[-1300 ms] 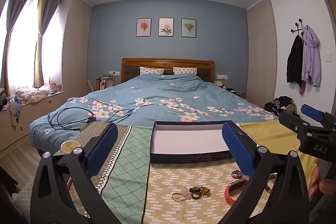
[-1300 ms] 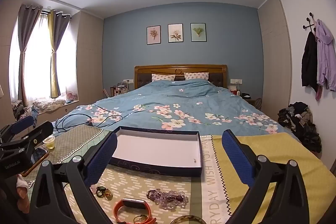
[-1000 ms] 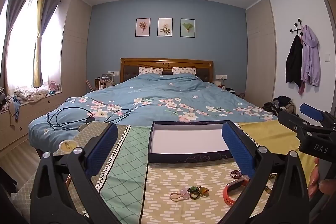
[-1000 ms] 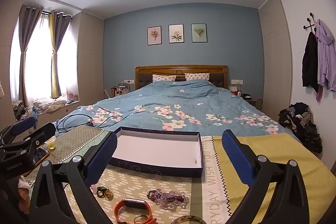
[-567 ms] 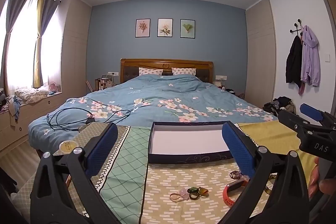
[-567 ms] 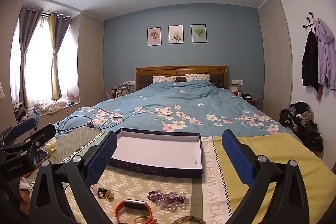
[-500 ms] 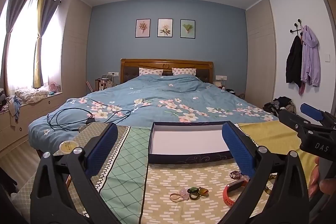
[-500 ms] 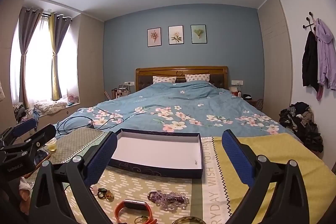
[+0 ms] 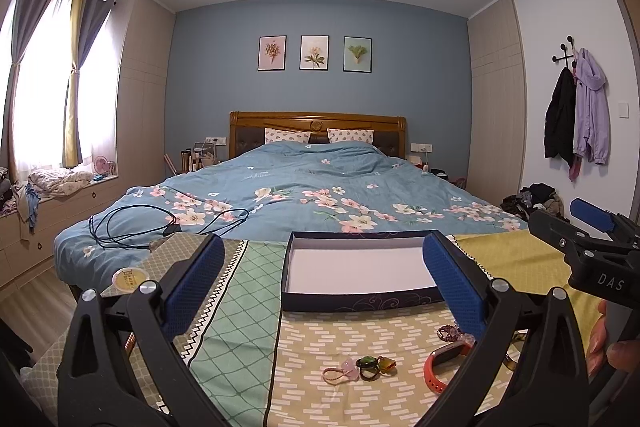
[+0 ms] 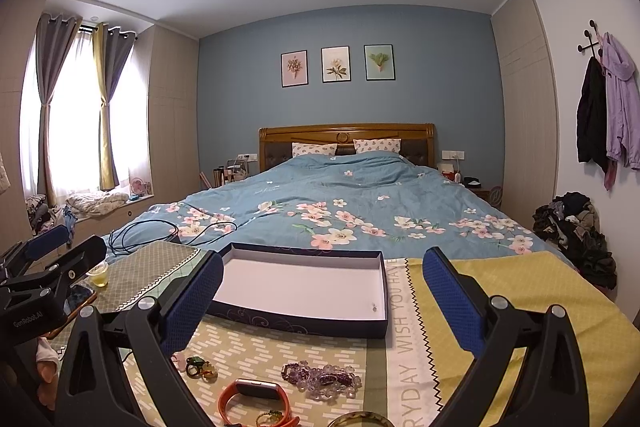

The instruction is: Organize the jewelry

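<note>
Sorting is judged barely begun: the navy box (image 10: 304, 323) appears nearly bare, only a tiny speck being seen near its right corner. On the patterned cloth (image 10: 256, 351) before it are left the purple bead bracelet (image 10: 320, 379), orange band (image 10: 256, 401) and rings (image 9: 374, 365). The left gripper (image 9: 320, 287) and right gripper (image 10: 322, 299) are held spread wide, nothing grasped.
</note>
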The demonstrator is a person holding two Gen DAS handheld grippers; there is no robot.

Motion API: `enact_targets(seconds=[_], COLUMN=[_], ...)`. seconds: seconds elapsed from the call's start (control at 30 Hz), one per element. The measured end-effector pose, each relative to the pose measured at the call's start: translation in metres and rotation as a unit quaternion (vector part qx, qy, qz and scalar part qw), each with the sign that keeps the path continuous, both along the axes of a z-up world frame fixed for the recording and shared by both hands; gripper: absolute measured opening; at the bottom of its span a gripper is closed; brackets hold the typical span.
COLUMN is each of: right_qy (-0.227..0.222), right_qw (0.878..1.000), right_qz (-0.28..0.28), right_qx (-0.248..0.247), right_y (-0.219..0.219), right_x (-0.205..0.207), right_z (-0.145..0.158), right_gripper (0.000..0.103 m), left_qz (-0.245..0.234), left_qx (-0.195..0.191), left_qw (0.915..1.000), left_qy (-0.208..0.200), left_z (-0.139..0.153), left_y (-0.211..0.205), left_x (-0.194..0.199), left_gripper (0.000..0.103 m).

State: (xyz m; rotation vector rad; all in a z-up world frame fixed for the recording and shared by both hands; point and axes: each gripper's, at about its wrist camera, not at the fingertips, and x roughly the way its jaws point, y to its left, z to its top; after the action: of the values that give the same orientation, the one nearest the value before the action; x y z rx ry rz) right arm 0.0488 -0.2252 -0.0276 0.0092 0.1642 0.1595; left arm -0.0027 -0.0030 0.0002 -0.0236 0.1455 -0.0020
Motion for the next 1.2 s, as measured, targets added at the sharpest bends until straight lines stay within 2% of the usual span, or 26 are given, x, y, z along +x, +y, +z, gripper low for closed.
enact_targets(seconds=[1.2], right_qy=[0.005], right_qw=[1.0], right_qz=[0.005], right_qx=[0.005], right_y=[-0.0005], right_x=[-0.0011], right_z=[-0.0015], right_gripper=[0.097], left_qz=[0.0], left_qx=[0.0], left_qw=[1.0], left_qy=[0.003], left_z=[0.0008], left_y=[-0.0008], left_x=[0.0013], left_gripper=[0.098])
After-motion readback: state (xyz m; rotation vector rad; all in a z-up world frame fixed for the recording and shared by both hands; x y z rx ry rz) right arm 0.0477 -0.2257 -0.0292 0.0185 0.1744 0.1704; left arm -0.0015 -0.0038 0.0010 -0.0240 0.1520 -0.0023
